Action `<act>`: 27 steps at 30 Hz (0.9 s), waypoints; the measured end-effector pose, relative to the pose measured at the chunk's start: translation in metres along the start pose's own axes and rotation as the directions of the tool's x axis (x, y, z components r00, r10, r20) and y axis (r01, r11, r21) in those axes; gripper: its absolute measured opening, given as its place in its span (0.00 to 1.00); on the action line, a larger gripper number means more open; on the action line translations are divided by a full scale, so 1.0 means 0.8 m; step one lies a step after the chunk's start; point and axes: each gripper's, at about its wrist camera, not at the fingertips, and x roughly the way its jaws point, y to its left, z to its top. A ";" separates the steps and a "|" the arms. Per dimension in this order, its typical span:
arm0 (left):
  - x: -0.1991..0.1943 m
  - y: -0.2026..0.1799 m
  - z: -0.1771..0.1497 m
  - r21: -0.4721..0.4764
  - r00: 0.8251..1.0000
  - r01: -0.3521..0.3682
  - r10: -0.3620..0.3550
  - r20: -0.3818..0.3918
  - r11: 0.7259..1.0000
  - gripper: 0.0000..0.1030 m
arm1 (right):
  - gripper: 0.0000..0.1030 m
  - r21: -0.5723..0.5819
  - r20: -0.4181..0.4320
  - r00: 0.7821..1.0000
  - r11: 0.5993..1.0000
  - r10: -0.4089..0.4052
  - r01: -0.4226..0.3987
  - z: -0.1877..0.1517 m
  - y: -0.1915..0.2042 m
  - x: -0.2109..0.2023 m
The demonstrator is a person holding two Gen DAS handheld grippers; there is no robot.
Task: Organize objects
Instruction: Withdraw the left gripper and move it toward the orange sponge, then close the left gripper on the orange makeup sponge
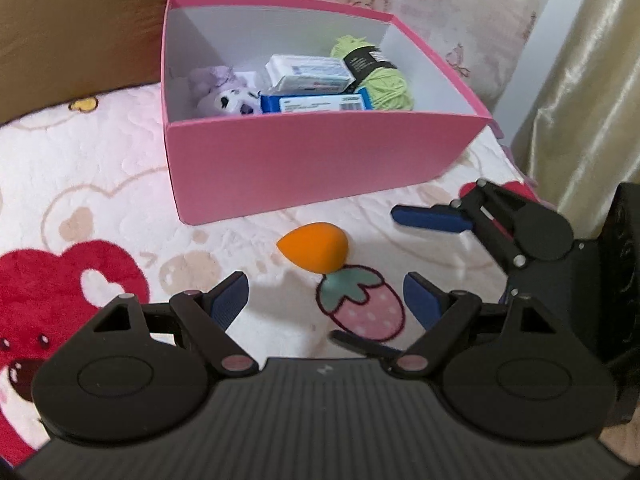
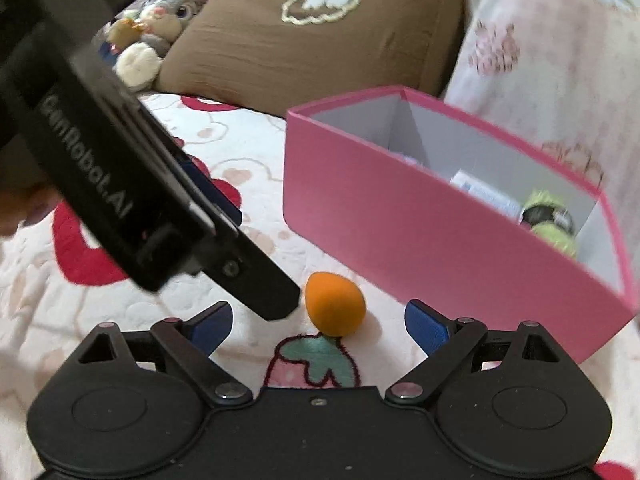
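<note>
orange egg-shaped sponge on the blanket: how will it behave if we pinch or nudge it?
The orange sponge looks matte and foam-like, so it probably squashes under the fingers and is light. Its rounded teardrop shape may roll if nudged, though the plush blanket should damp that. The surface seems grippy rather than slippery.

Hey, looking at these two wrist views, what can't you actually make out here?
- Pink box contents, right wrist view: its near wall hides most; only green yarn and a blurred white packet peek out.
- Box floor, left wrist view: covered by the items inside.
- Packet labels: too small to read.
- Blanket, right wrist view: the left gripper's body blocks part.
</note>
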 end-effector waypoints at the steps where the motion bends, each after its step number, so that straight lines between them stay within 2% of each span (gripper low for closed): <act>1: 0.005 0.002 -0.002 -0.016 1.000 -0.004 0.004 0.003 1.000 0.82 | 0.91 -0.001 0.009 1.000 1.000 -0.013 0.013 -0.003 0.002 0.003; 4: 0.015 0.003 -0.006 -0.025 1.000 -0.006 0.007 0.020 1.000 0.82 | 0.91 -0.048 0.045 0.997 0.997 -0.065 0.067 -0.011 0.013 0.007; 7: 0.023 0.001 -0.009 -0.009 0.999 -0.021 0.021 0.047 1.000 0.82 | 0.91 -0.046 0.031 0.998 0.998 -0.047 0.048 -0.018 0.013 0.016; 13: 0.043 0.003 -0.010 -0.013 0.996 -0.037 0.038 0.085 0.999 0.79 | 0.90 0.092 0.005 1.000 0.995 -0.024 0.024 -0.025 -0.003 0.035; 16: 0.052 0.005 -0.012 -0.030 0.994 -0.031 0.034 0.106 0.999 0.77 | 0.82 0.152 -0.028 1.000 0.988 -0.002 0.006 -0.028 -0.010 0.047; 17: 0.055 0.006 -0.013 -0.039 0.994 -0.026 0.031 0.108 0.999 0.76 | 0.82 0.167 -0.030 1.000 0.986 0.002 0.003 -0.029 -0.012 0.047; 19: 0.062 0.007 -0.014 -0.050 0.995 -0.018 0.023 0.101 0.999 0.65 | 0.81 0.183 -0.023 1.000 0.983 0.007 -0.002 -0.030 -0.013 0.046; 22: 0.069 0.006 -0.014 -0.053 0.995 -0.021 0.026 0.096 0.998 0.53 | 0.68 0.207 -0.017 1.000 0.978 0.007 -0.003 -0.029 -0.016 0.043; 26: 0.068 0.008 -0.015 -0.086 0.994 0.012 -0.003 0.111 0.996 0.46 | 0.45 0.231 -0.012 1.000 0.973 0.023 -0.019 -0.029 -0.020 0.043; 27: 0.068 0.007 -0.014 -0.089 0.993 0.012 -0.002 0.114 0.996 0.44 | 0.43 0.231 -0.010 1.000 0.973 0.020 -0.017 -0.029 -0.020 0.043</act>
